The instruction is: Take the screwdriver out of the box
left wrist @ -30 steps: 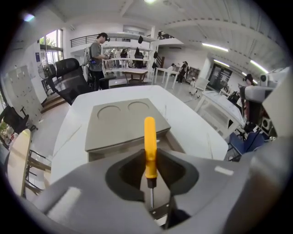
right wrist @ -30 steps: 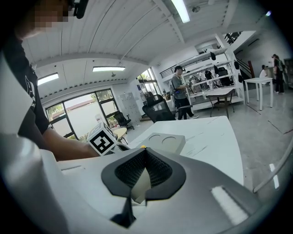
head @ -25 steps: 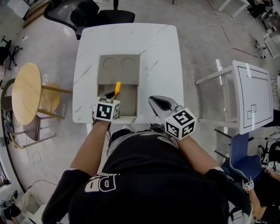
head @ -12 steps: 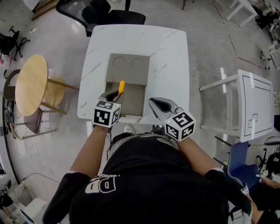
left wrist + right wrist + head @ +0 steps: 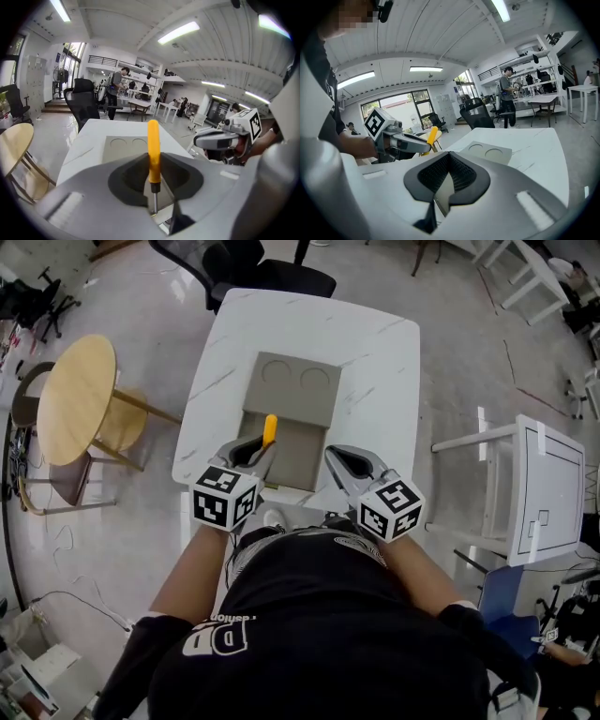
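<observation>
Slim screwdriver with yellow plastic handle and thin metal shaft (image 5: 270, 428) lies along the left gripper (image 5: 251, 448); handle end points away from the person, shaft tip back towards them; jaws clamped on the lower handle; held over the open grey-brown cardboard box (image 5: 295, 390) on the white marble table (image 5: 375, 362); right gripper (image 5: 342, 462) jaws together, empty, beside the box.

I count one yellow-handled screwdriver (image 5: 270, 427), one cardboard box (image 5: 298, 395), one white marble table (image 5: 375, 357), one round wooden table (image 5: 75, 399), one black office chair (image 5: 277, 277), and two claws: left gripper (image 5: 253, 452), right gripper (image 5: 341, 461).
</observation>
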`<state>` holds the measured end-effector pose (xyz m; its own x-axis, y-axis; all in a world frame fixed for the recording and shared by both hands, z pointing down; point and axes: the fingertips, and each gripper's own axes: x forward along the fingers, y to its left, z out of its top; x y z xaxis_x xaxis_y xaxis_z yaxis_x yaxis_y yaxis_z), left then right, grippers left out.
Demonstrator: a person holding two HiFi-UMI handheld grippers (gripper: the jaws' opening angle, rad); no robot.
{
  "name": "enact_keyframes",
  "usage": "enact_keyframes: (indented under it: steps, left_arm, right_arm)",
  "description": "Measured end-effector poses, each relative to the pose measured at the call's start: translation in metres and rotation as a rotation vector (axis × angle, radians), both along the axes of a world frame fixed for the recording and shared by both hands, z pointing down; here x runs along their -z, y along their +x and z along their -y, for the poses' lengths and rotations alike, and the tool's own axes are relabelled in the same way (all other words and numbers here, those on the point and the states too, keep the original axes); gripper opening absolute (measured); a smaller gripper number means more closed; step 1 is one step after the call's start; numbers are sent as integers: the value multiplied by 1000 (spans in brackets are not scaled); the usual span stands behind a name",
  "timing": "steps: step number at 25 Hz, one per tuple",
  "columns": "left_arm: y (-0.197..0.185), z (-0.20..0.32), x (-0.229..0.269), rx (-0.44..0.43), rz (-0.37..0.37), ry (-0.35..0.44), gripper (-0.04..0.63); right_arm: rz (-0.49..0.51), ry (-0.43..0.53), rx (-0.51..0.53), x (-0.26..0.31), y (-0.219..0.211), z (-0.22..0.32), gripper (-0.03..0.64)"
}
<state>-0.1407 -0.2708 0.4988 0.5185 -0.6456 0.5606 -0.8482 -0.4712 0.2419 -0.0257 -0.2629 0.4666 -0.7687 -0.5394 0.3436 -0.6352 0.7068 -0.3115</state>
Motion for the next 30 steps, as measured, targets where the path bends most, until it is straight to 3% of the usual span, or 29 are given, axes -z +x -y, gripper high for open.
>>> enact_keyframes:
  steps: [19, 30]
  left_arm:
    - [-7, -21, 44, 37, -92, 139, 137]
    - [-3, -23, 60, 1, -82, 181, 137]
  right_arm:
    - [-24, 50, 43, 22, -11, 4, 0]
    - [8, 52, -4, 25, -4, 5, 0]
